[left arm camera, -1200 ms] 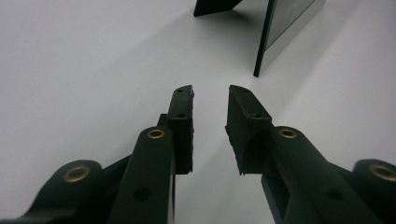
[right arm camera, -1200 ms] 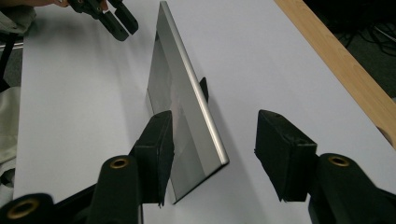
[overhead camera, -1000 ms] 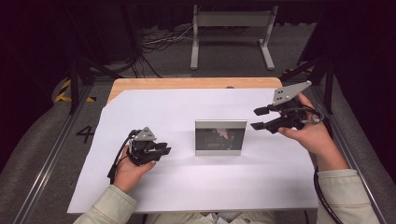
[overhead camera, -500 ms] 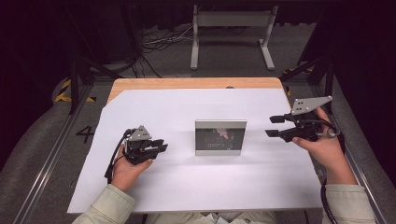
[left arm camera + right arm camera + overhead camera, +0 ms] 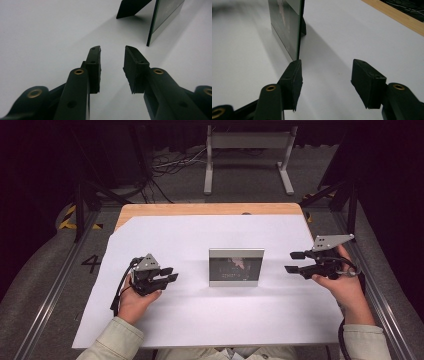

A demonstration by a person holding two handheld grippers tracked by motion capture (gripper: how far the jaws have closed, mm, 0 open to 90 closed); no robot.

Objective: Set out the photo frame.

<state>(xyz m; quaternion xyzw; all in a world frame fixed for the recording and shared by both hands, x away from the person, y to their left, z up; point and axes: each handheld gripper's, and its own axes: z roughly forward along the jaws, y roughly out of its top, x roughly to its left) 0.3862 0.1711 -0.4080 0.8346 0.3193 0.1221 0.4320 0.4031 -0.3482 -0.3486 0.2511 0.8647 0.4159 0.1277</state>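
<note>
Silver-framed upright glass photo frame (image 5: 236, 267) seems light, fragile; grip its side edges; both grippers, left (image 5: 169, 274) and right (image 5: 294, 261), flank it, jaws spread, empty.

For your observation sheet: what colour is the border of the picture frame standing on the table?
Silver-grey, around a dark glass panel; the picture frame shows best in the high view.

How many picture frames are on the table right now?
1. The picture frame stands upright mid-table on the white sheet, between the left gripper and the right gripper, touching neither.
</note>
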